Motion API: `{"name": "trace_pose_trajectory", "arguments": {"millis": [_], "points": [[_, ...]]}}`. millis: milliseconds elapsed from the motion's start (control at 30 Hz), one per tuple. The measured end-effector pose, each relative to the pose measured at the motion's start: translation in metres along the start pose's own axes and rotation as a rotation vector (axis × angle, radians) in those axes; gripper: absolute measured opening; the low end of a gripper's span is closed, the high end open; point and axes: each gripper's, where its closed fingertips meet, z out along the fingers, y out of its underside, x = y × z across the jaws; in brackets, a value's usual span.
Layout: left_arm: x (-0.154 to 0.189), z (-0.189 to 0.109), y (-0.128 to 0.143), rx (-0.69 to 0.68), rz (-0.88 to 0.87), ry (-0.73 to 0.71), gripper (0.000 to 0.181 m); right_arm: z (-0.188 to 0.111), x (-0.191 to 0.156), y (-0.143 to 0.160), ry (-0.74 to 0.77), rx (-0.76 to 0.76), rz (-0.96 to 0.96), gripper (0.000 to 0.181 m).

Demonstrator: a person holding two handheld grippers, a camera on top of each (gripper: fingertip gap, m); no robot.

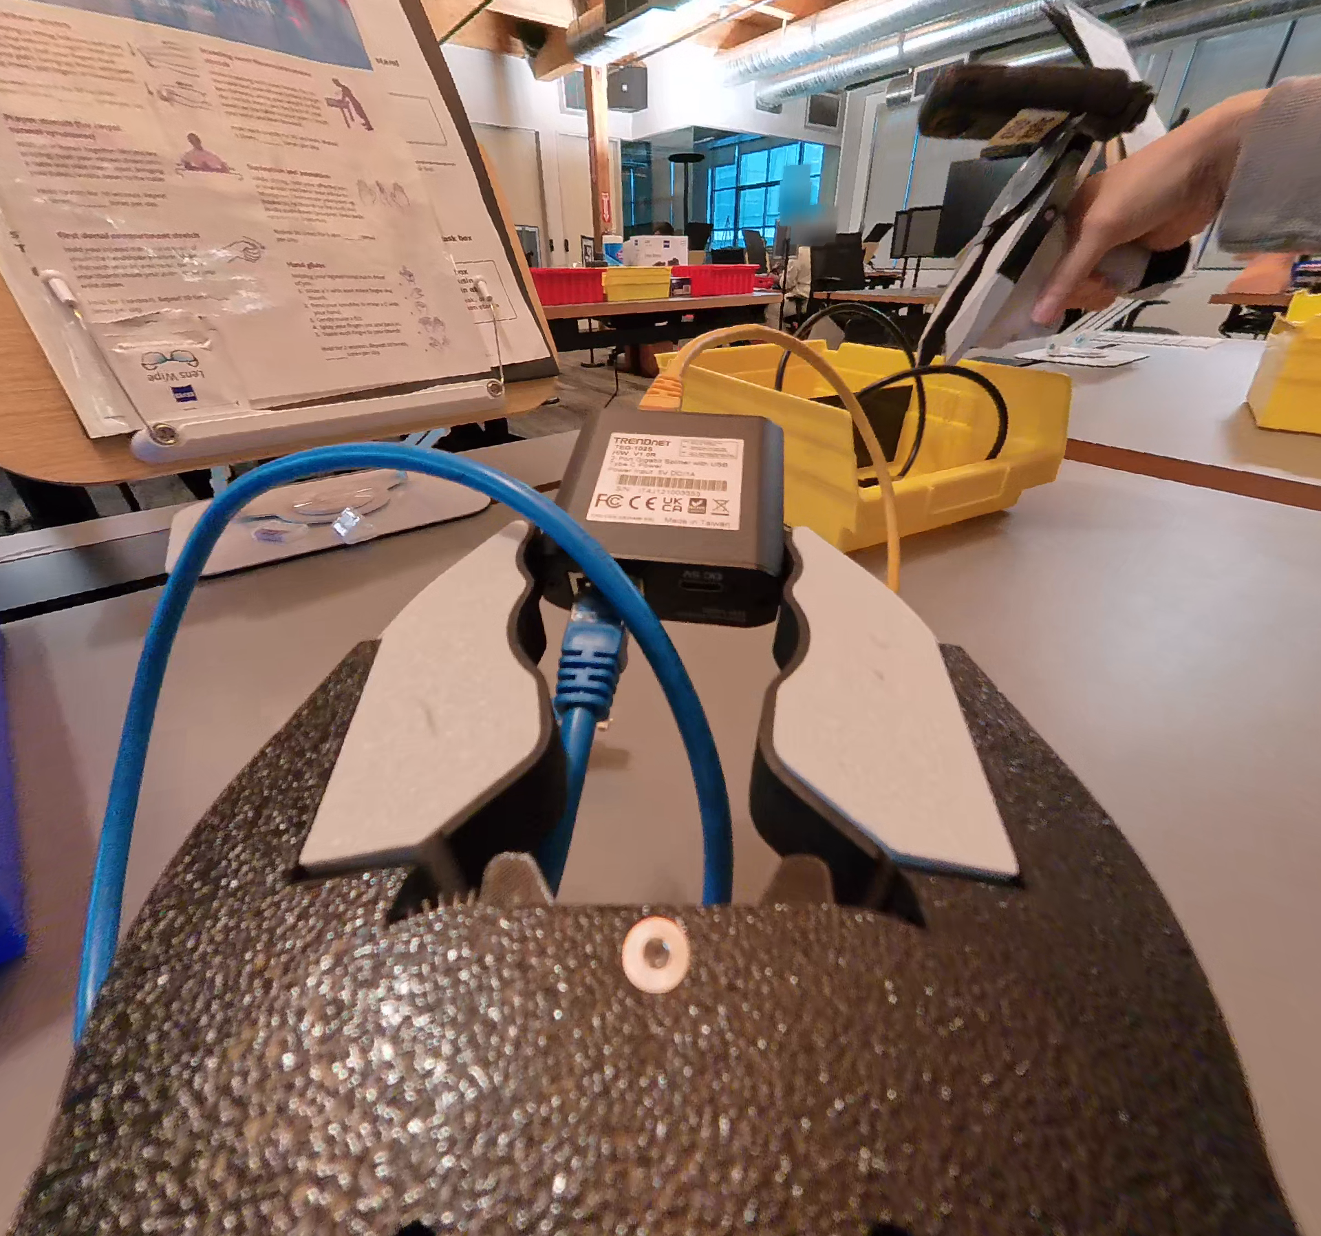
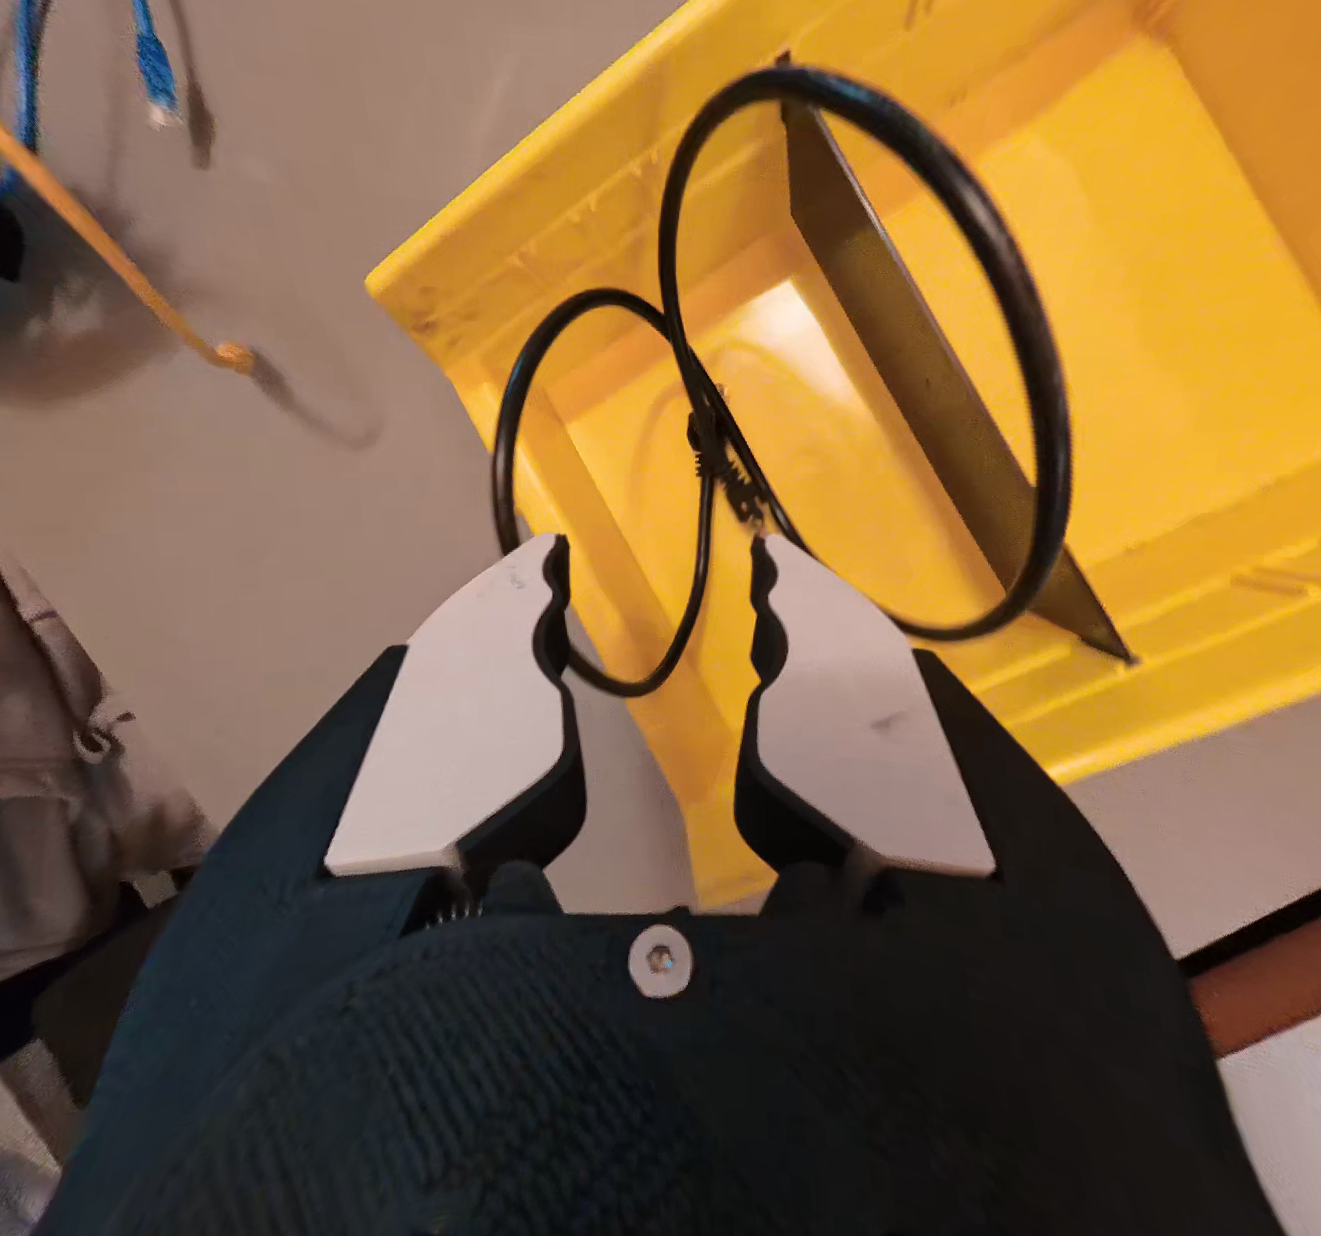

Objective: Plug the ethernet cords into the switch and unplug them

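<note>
My left gripper (image 1: pixel 657 554) is shut on the black switch (image 1: pixel 668 487), fingertips pressed on its two sides, label side up. A blue ethernet cord (image 1: pixel 400 458) arcs over the left finger, and its plug (image 1: pixel 587 658) sits at the switch's near port. A yellow-orange cord (image 1: pixel 868 444) is plugged into the far side. My right gripper (image 2: pixel 657 544) is open above the yellow bin (image 2: pixel 715 129), with a loop of the tied black cable (image 2: pixel 718 458) between its fingers. It shows in the left wrist view (image 1: pixel 1001 272), held by a hand, tip down in the bin.
A tilted document stand (image 1: pixel 214 201) with printed sheets rises at the back left of the grey table (image 1: pixel 1072 665). The yellow bin (image 1: pixel 951 479) has a dark divider (image 2: pixel 915 372). Free blue (image 2: pixel 157 86) and orange (image 2: pixel 232 354) plug ends lie on the table.
</note>
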Motion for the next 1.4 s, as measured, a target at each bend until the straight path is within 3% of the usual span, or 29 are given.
{"name": "trace_pose_trajectory", "arguments": {"millis": [33,133,233,367,467,633,733,833,900,1133,1300,1400], "points": [[0.001,0.0,0.001,-0.003,-0.003,0.005,0.061,-0.006,-0.003,0.002,-0.008,0.02,0.021,0.051],[0.003,0.002,0.004,-0.013,-0.005,0.021,0.062,-0.022,-0.01,0.004,0.018,0.133,0.038,0.054],[0.006,0.004,0.005,-0.017,-0.014,0.036,0.061,-0.039,-0.009,0.0,0.179,0.264,-0.002,0.052],[0.011,0.005,0.007,-0.029,-0.003,0.055,0.062,-0.045,-0.036,0.003,0.253,0.382,-0.016,0.05],[0.014,0.006,0.007,-0.036,0.002,0.074,0.062,-0.03,-0.093,-0.003,0.156,0.541,-0.014,0.05],[0.02,0.009,0.009,-0.045,0.015,0.1,0.061,0.012,-0.242,-0.035,-0.214,0.88,0.006,0.046],[0.025,0.009,0.007,-0.053,0.031,0.136,0.061,0.04,-0.292,-0.054,-0.348,0.981,0.136,0.048],[0.035,0.005,0.002,-0.053,0.066,0.198,0.061,0.053,-0.281,-0.068,-0.325,1.135,0.337,0.045],[0.042,0.002,-0.003,-0.045,0.077,0.236,0.062,0.055,-0.27,-0.071,-0.395,1.207,0.477,0.043],[0.076,0.001,-0.019,-0.05,0.128,0.322,0.062,0.069,-0.27,-0.071,-0.654,1.245,0.732,0.041],[0.084,0.003,-0.015,-0.128,0.126,0.324,0.062,0.056,-0.273,-0.069,-0.784,1.329,0.795,0.017],[0.086,0.0,-0.015,-0.138,0.203,0.33,0.062,0.056,-0.276,-0.068,-0.8,1.324,0.796,0.02]]}}
